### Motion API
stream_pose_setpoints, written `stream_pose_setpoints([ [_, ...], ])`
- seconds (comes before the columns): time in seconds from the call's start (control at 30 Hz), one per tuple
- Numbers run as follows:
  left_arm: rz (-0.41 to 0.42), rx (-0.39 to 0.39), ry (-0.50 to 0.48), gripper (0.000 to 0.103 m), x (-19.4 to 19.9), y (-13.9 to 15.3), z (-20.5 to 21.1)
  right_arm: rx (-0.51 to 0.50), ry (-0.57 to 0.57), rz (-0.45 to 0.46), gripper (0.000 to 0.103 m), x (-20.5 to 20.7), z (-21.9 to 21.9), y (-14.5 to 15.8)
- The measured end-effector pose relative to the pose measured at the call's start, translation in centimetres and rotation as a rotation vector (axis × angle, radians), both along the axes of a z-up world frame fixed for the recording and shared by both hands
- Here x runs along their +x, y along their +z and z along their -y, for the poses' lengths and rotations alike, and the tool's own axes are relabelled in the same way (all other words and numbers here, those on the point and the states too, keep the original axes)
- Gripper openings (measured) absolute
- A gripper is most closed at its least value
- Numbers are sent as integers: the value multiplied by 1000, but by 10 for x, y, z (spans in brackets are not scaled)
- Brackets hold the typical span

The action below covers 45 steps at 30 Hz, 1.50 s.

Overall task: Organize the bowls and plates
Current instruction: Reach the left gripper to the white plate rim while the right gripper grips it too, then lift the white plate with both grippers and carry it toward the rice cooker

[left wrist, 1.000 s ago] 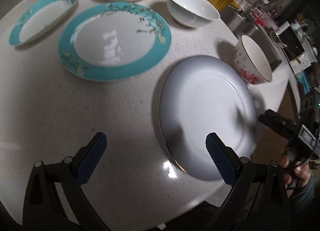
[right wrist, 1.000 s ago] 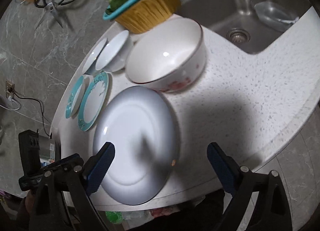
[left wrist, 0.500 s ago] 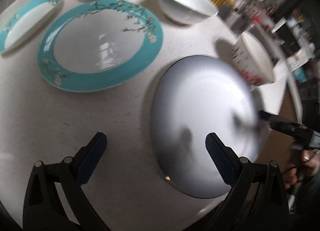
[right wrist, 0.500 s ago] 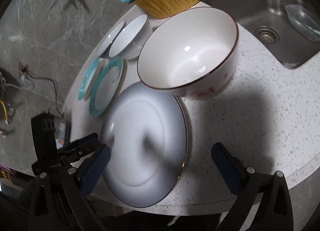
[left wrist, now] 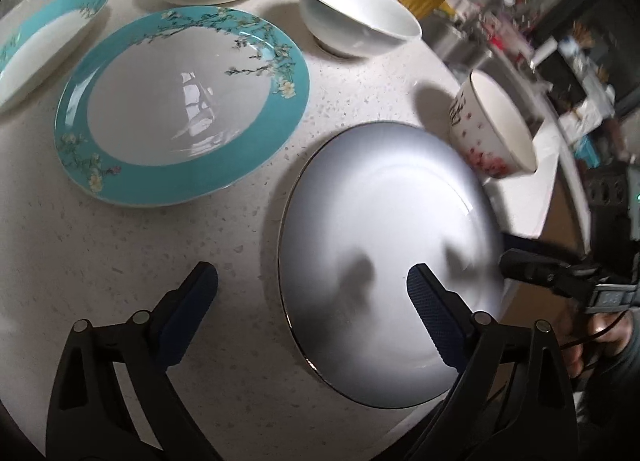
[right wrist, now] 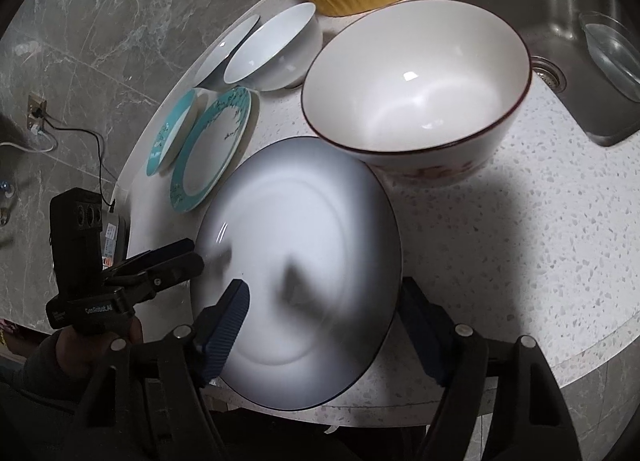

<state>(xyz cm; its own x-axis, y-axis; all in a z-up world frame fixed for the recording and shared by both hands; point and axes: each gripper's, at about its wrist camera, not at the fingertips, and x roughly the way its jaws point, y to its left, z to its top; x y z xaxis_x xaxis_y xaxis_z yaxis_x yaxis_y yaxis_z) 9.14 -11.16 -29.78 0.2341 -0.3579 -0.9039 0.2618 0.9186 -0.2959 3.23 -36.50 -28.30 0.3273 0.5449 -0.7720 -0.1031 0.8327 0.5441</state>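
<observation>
Your grey-white plate [right wrist: 296,261] lies in the lower centre of the right wrist frame, its near rim at the curved edge of the speckled stone counter [right wrist: 520,245]. The glossy flowered bowl [right wrist: 416,85] touches its far rim. Your right gripper [right wrist: 324,321] is closing around the near rim, pads not yet pressing. Your left gripper [left wrist: 312,301] is wide and closing, straddling the plate's left rim. Bare counter stays at left; the teal-rimmed plate [left wrist: 180,101] sits upper left.

The small teal-rimmed oval plate [left wrist: 36,41] is cut off by the left wrist picture's edge. Clutter behind the pink-flowered white bowl [left wrist: 494,129] is blurred beyond telling. The grey-white round plate's [right wrist: 298,269] near rim hides part of the right hand-held gripper's [right wrist: 324,325] far finger.
</observation>
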Motion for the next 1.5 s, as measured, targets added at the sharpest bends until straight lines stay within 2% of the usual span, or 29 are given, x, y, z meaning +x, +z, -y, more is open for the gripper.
stream_pose_setpoints([
  [0.03, 9, 11, -8, 85, -1, -1, 1, -10, 4, -1, 80, -1, 0, 1],
  [0.13, 11, -1, -7, 82, 3, -1, 3, -49, 16, 1, 80, 1, -8, 3],
  [0.2, 15, -6, -19, 67, 1, 0, 4, -66, 19, 2, 79, 1, -10, 3],
  [0.23, 10, -21, -26, 54, 2, 1, 4, -80, 23, 5, 78, 0, -11, 3],
  [0.27, 2, -25, -28, 47, 2, -3, 1, -93, 25, 7, 77, 0, -13, 4],
  [0.33, -1, -27, -19, 44, 3, -4, -1, -117, 21, 5, 70, 1, -14, 4],
  [0.37, -6, -31, -13, 39, 4, -6, -2, -119, 11, 1, 67, 1, -13, 4],
  [0.47, -17, -28, 6, 31, 5, -7, -9, -134, -35, -25, 41, 2, -1, 2],
  [0.5, -18, -21, 3, 30, 5, -7, -9, -137, -48, -35, 25, 4, 3, 0],
  [0.53, -16, -5, -2, 30, 4, -7, -9, -111, -62, -53, 23, 5, 8, -2],
  [0.6, -20, 25, 5, 30, 2, -6, -8, -112, -61, -60, 23, 7, 8, -3],
  [0.77, -57, 6, 44, 30, 3, -8, -18, -91, -63, -71, 23, 8, 4, -5],
  [0.97, -91, 11, 31, 29, -6, -7, -26, -83, -48, -93, 22, 8, 6, -5],
  [1.07, -94, 6, -1, 29, -7, -7, -22, -110, -38, -94, 25, 7, -1, -3],
  [1.13, -86, 31, -14, 29, -7, -6, -18, -115, -33, -91, 35, 7, -6, -1],
  [1.23, -87, 33, -21, 27, -7, -6, -19, -140, -18, -86, 40, 7, -12, 0],
  [1.37, -85, 46, -35, 27, -5, -4, -18, -165, -9, -88, 34, 8, -13, -1],
  [1.43, -87, 43, -36, 27, -4, -4, -19, -147, -23, -100, 25, 9, -7, -2],
  [1.5, -87, 43, -41, 27, -3, -3, -20, -91, -36, -108, 23, 9, 1, -6],
])
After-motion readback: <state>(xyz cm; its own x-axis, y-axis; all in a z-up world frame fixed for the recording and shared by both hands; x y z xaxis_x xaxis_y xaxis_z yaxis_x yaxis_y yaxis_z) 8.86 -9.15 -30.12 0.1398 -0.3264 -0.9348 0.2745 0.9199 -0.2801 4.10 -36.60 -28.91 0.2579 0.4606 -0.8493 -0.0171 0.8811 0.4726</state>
